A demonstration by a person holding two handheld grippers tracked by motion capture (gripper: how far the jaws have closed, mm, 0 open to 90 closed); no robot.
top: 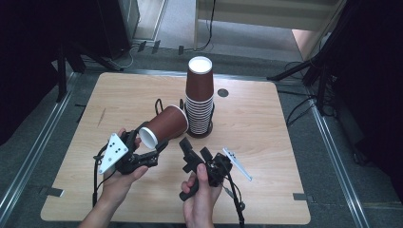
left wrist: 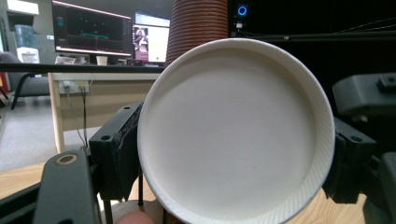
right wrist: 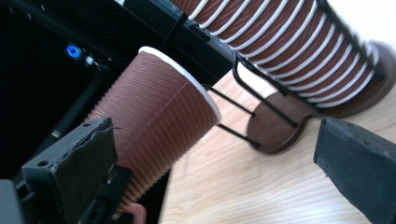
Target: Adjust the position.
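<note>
Gripping the brown paper cup point(top: 164, 126) by its base in my clenched left claw point(top: 145, 142), tilted above the worktop point(top: 266, 133) beside the stack of cups point(top: 199, 102), I could crush its thin wall or let it slip, my right claw point(top: 192, 152) gaping empty.

No text or label can be read.

Your left gripper point(top: 151, 145) sits just left of the cup stack point(top: 199, 97), jaws clamped on the bottom end of a brown cup point(top: 164, 126) and tilted up toward the stack. Your right gripper point(top: 194, 153) rests nearer you than the stack, jaws spread wide with nothing between them, both forearms reaching forward.
</note>
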